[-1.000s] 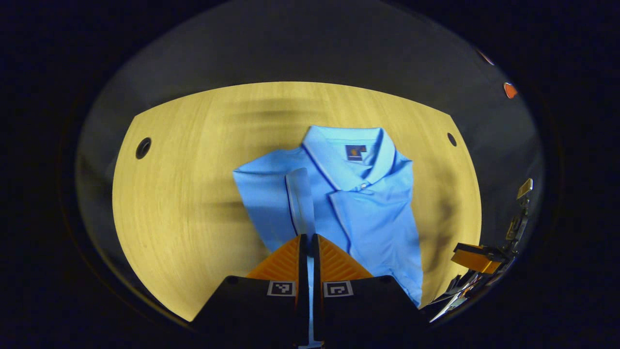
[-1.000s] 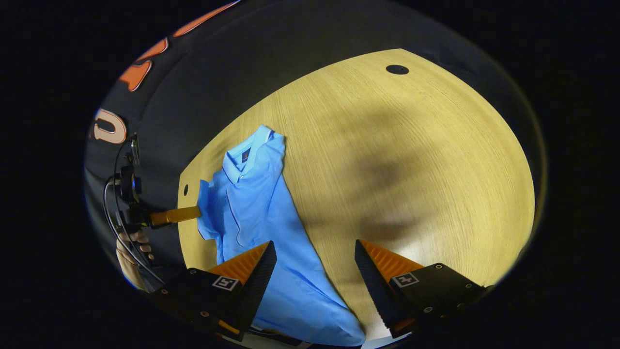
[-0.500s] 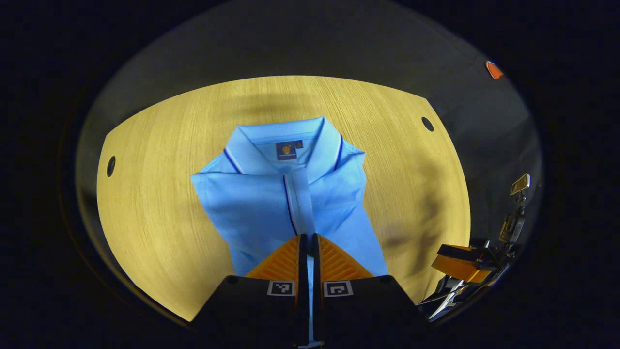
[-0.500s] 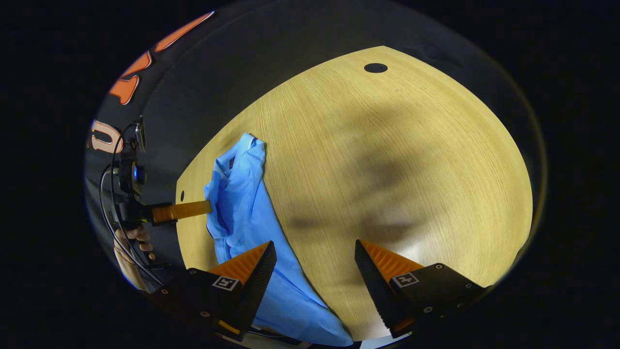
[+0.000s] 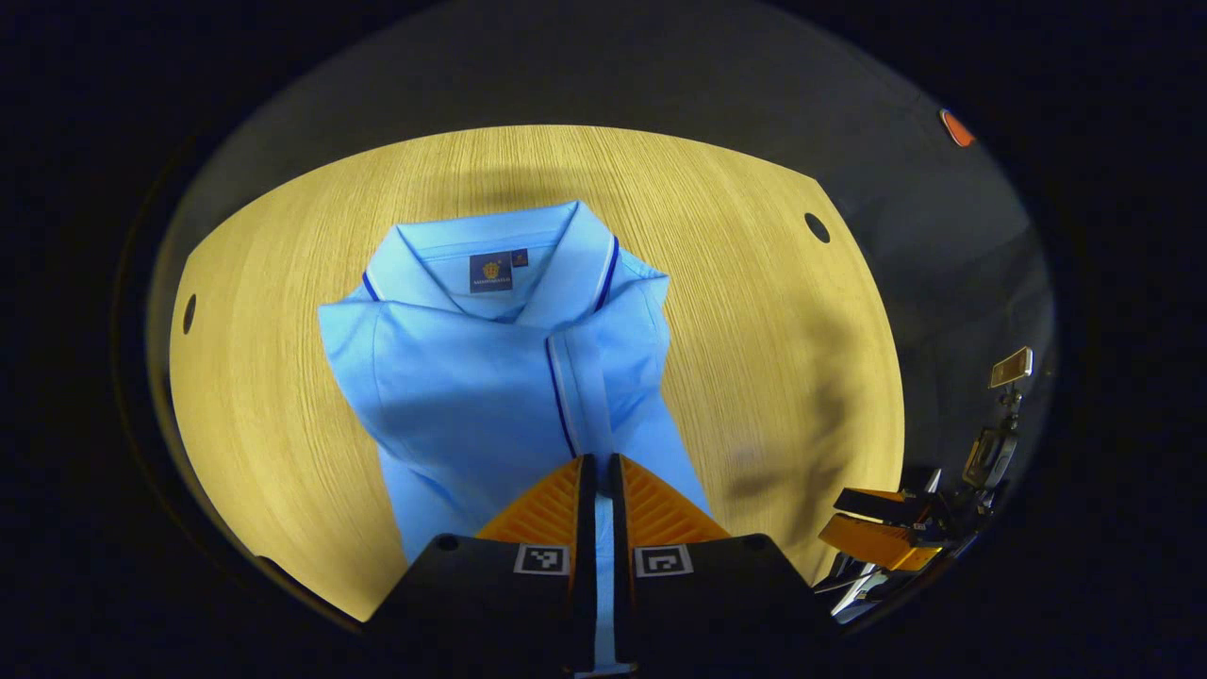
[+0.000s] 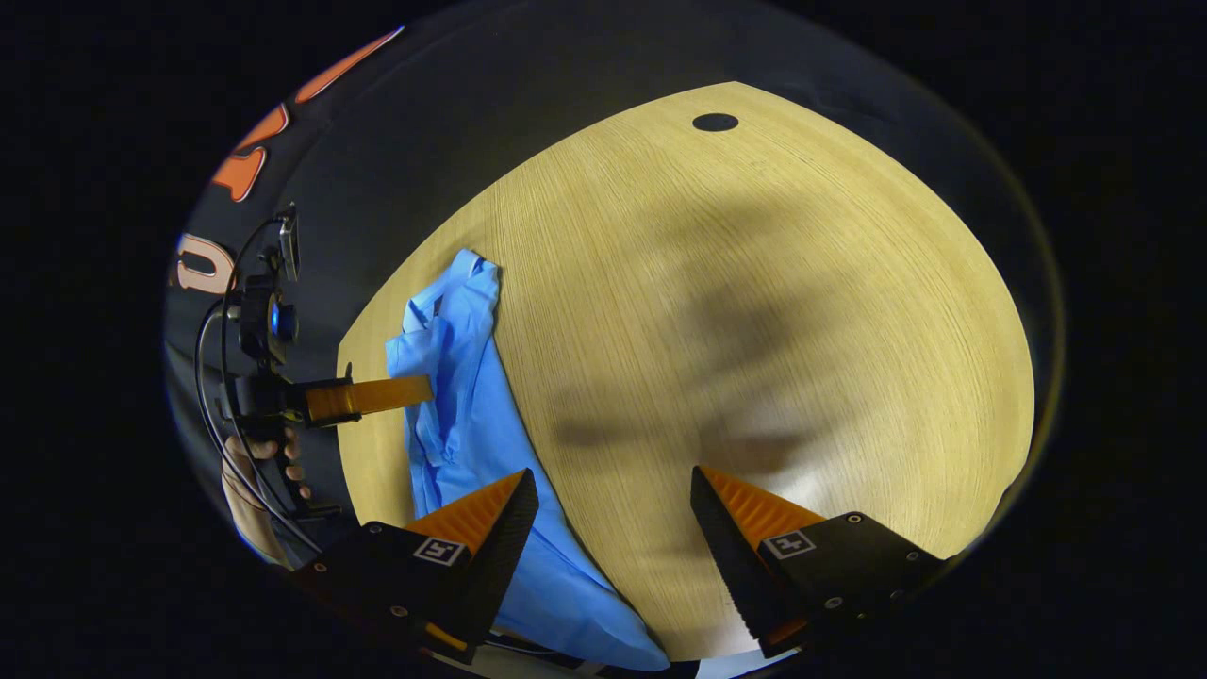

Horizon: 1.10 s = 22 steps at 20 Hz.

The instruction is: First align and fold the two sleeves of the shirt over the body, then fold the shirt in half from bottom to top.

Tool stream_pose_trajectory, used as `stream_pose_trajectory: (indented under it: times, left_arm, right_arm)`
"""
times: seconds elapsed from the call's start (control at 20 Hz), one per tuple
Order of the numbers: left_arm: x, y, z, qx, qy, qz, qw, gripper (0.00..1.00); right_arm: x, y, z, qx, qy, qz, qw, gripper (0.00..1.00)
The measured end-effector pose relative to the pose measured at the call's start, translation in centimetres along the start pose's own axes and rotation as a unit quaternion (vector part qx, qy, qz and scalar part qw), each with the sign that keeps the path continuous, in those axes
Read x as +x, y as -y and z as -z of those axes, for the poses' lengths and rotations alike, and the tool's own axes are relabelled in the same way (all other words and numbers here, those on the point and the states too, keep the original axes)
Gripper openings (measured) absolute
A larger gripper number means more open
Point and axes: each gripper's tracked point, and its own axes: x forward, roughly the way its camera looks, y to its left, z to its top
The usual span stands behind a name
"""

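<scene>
The table (image 5: pixel 773 358) spans both views. The shirt (image 5: pixel 471 377) lies mid-frame in the left gripper view, collar toward the top. The left gripper (image 5: pixel 596 471) at bottom centre is clamped on a sleeve (image 5: pixel 585 387) edge. The right gripper (image 6: pixel 613 509), fingers wide apart and holding nothing, hovers at bottom centre of its view, beside the shirt's hem.

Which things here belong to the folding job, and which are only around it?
Belong to the job:
- shirt, light blue, lying on the table
- its sleeve, pinched between the left gripper's fingers
- right gripper, fingers apart over the table

Only around:
- wooden table
- cable hole in the tabletop
</scene>
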Motion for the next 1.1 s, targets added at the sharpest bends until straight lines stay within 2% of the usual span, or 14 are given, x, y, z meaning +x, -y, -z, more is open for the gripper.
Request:
stream_pose_trajectory:
  times: [0.1,0.2,0.25,0.3,0.45,0.5,0.55,0.8,1.1]
  left_arm:
    - [0.3,0.6,0.5,-0.013,0.004,0.016,1.0,0.1]
    - [-0.2,1.0,0.9,-0.027,0.006,0.027,0.999,0.31]
    - [-0.3,1.1,1.1,-0.029,0.009,0.029,0.999,0.34]
    - [-0.5,0.8,1.3,-0.027,0.013,0.024,0.999,0.47]
    - [-1.8,-0.4,1.5,-0.014,0.035,0.0,0.999,1.0]
    - [-2.0,-0.9,1.7,-0.015,0.041,-0.006,0.999,0.96]
    - [-2.6,-1.3,2.0,-0.019,0.045,-0.009,0.999,1.0]
    - [-5.5,-3.8,5.0,-0.045,0.054,-0.014,0.997,1.0]
    - [-7.8,-8.0,10.5,-0.071,0.058,-0.031,0.995,1.0]
  right_arm:
    - [0.1,-0.1,0.2,-0.006,-0.001,0.003,1.0,0.99]
    - [0.2,-0.2,0.6,-0.015,-0.002,0.004,1.0,0.98]
    - [0.4,-0.4,0.8,-0.021,-0.004,0.004,1.0,0.99]
    - [0.6,-0.7,1.0,-0.026,-0.007,0.003,1.0,0.99]
    - [0.7,-1.6,1.6,-0.04,-0.013,0.001,0.999,0.99]
    - [0.6,-1.8,1.8,-0.046,-0.014,0.002,0.999,0.99]
    - [0.5,-2.0,2.0,-0.053,-0.015,0.004,0.998,0.99]
    - [-0.1,-3.2,3.1,-0.084,-0.013,0.012,0.996,0.99]
    - [-0.1,-4.1,5.8,-0.131,-0.016,0.045,0.99,0.99]
